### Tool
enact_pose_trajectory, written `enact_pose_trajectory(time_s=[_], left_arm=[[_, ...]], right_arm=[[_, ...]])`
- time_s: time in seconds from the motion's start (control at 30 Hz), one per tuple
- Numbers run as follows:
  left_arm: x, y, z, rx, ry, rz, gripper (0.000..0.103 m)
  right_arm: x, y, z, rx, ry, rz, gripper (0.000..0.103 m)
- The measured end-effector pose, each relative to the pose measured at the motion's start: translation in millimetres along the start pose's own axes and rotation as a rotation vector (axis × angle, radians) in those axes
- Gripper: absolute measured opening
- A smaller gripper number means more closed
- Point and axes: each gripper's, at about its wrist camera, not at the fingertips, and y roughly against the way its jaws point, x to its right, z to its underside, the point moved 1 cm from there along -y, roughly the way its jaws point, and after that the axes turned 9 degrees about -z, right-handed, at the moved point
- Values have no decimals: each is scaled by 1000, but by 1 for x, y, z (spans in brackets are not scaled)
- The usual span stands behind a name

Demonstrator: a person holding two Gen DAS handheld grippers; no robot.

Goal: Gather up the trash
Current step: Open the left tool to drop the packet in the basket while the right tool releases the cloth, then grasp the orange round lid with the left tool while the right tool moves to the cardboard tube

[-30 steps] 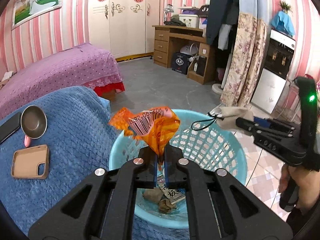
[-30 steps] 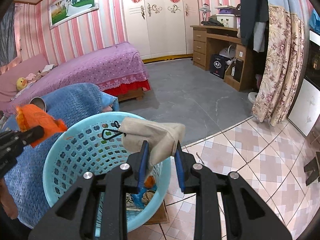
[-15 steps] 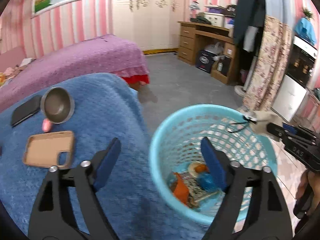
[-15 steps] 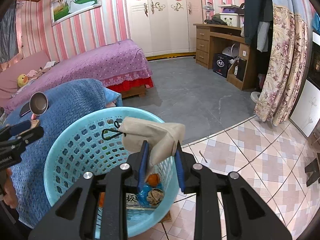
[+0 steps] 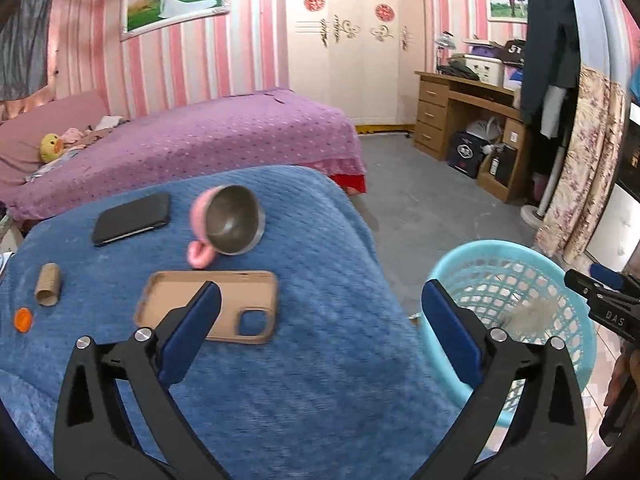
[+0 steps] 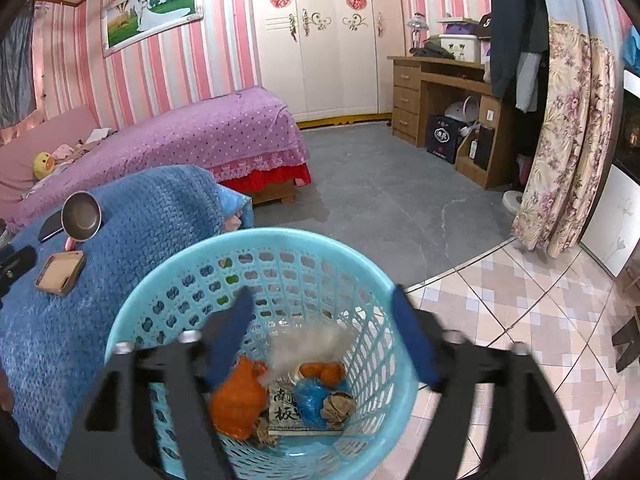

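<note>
**Ana:** Both grippers first. Left gripper (image 5: 318,312) hangs over the blue blanket (image 5: 312,392) with its jaws spreading wide and nothing between them. Right gripper (image 6: 320,320) is over the basket (image 6: 132,316), jaws opening too; its blue pads are smeared with motion.

**Ben:** And the trash?

**Ana:** A pale, blurred scrap (image 6: 308,346) sits in mid-air between the right gripper's fingers and touches neither; I think it is cloth or paper, but the blur is too strong to say. Below it, on the basket floor, lie an orange wrapper (image 6: 238,400), a printed paper pack (image 6: 286,410), a blue crumpled bag (image 6: 310,398) and a brown paper ball (image 6: 338,406). Some is not in the basket: a cardboard tube (image 5: 48,284) and a small orange cap (image 5: 23,319) lie on the blanket's left part.

**Ben:** The room, big to small?

**Ana:** Pink striped walls, a white wardrobe (image 5: 356,52), a bed (image 5: 192,140) under a purple dotted cover, a wooden desk (image 5: 460,116), a floral curtain (image 5: 580,168). The floor is grey, turning to tile near the basket. On the blanket lie a tan phone case (image 5: 224,292), a black phone (image 5: 132,218) and a steel cup (image 5: 232,220) with a pink handle, tipped on its side.
</note>
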Motion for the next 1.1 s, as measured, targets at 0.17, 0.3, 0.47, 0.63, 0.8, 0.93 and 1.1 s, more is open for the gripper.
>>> enact_pose_trajectory(time_s=[0.17,0.3,0.47,0.63,0.8,0.93,1.1], left_arm=[[-35,2,0,4,25,-46,97],[-68,5,1,19,32,-99,97],[-117,9,4,31,84,-152,97],[-168,11,11,29,124,-209,97],[-218,7,24,9,162,-265,97],[-259,-1,38,-22,191,-307,97],[-299,-11,54,-58,215,-344,97]], right_arm=[[-14,2,-5,16,14,23,90],[-32,3,-13,32,22,29,98],[-63,1,-21,40,59,15,98],[-106,-3,-26,42,104,-26,98],[-150,-11,-30,41,158,-61,98],[-189,-20,-31,33,189,-101,98],[-237,-33,-27,17,227,-147,98]])
